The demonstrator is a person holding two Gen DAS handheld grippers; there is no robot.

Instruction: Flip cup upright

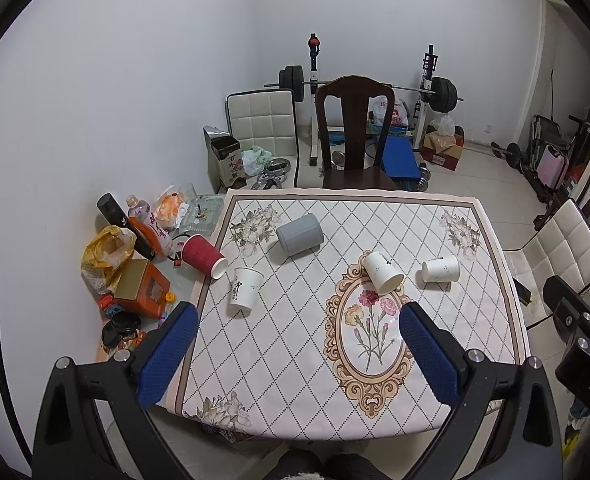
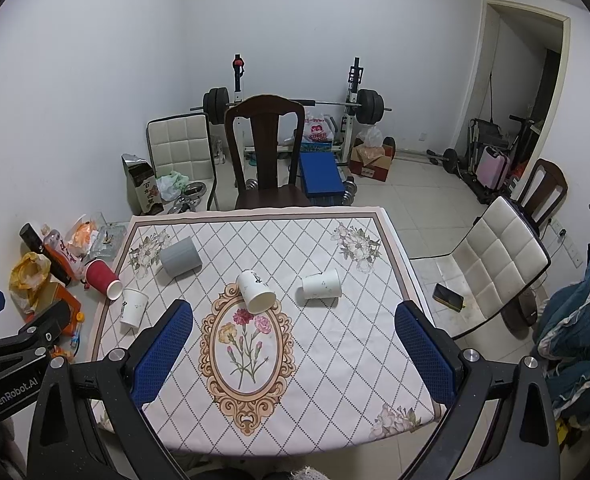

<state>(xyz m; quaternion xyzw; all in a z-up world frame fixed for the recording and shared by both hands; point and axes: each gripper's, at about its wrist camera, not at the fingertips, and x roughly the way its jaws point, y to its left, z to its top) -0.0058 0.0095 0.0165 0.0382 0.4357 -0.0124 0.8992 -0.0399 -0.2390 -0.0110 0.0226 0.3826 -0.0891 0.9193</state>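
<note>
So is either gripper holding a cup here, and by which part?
Nothing is held. The left gripper and right gripper are both open above the table, apart from every cup.

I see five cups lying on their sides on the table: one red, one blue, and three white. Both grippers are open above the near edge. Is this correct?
One detail is wrong: no cup is blue. The cup beside the red cup is a grey cup, as the left wrist view shows. The rest stands: three white cups lie tipped, and the left gripper and right gripper are open.
</note>
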